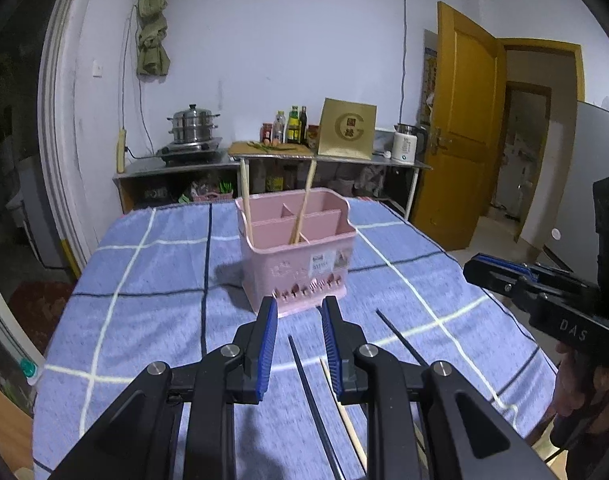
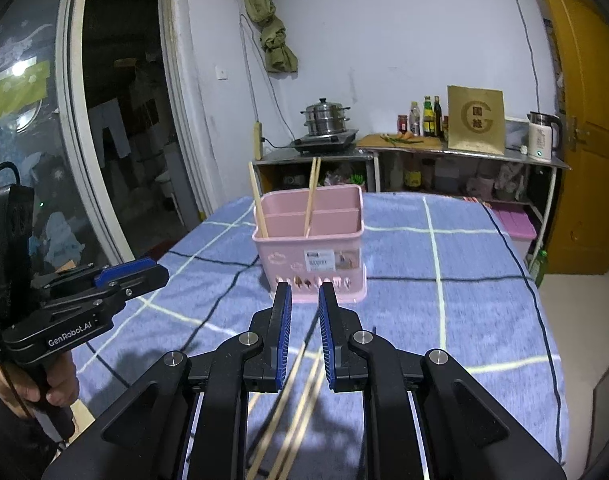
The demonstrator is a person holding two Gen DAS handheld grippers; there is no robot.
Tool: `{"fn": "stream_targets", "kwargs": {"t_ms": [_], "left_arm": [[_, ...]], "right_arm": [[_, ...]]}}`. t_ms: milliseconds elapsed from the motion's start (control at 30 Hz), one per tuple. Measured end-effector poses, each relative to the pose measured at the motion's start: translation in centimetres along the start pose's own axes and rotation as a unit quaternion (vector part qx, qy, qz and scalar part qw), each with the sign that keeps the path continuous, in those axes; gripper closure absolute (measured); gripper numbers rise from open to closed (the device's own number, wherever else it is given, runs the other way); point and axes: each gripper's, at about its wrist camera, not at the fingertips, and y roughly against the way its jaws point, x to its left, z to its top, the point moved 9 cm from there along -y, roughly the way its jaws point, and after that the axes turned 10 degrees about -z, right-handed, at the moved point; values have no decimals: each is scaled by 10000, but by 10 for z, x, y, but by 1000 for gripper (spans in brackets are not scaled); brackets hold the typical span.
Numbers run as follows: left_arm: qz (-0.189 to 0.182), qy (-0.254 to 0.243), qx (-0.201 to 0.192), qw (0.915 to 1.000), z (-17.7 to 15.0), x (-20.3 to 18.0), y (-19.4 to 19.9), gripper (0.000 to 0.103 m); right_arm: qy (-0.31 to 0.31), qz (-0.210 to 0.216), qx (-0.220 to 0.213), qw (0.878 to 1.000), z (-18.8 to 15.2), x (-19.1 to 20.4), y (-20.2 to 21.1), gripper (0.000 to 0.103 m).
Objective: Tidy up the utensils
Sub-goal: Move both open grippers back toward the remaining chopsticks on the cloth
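Observation:
A pink utensil holder point(image 1: 300, 252) point(image 2: 316, 240) stands mid-table with two wooden chopsticks point(image 1: 304, 204) point(image 2: 311, 196) upright in its compartments. My left gripper point(image 1: 299, 310) hovers just in front of it, jaws a little apart with nothing between them. On the cloth under it lie a black chopstick point(image 1: 304, 380), a wooden chopstick point(image 1: 341, 404) and a second black chopstick point(image 1: 400, 338). My right gripper point(image 2: 304, 294) is also narrowly open and empty, above several blurred wooden chopsticks point(image 2: 300, 396) on the cloth.
The table wears a blue checked cloth point(image 1: 152, 292) point(image 2: 464, 280). Each gripper shows in the other's view, hand-held: the right point(image 1: 504, 280), the left point(image 2: 124, 276). Behind stand a steel counter with a steamer pot point(image 1: 192, 124), bottles point(image 1: 292, 124), a kettle point(image 1: 406, 144), and a yellow door point(image 1: 460, 120).

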Motion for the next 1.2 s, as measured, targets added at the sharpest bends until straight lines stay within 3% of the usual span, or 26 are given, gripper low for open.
{"fn": "stream_targets", "kwargs": {"t_ms": [500,1200], "left_arm": [[-265,236,645,9973,-56,-10,-36,80],[-316,643,1708,9827,-110,-4,-118,80]], "right_arm": [[-55,-117,577,9982,-50,-9,-22,89],[48,-143,1607,9869,-104,-5,-87,89]]}}
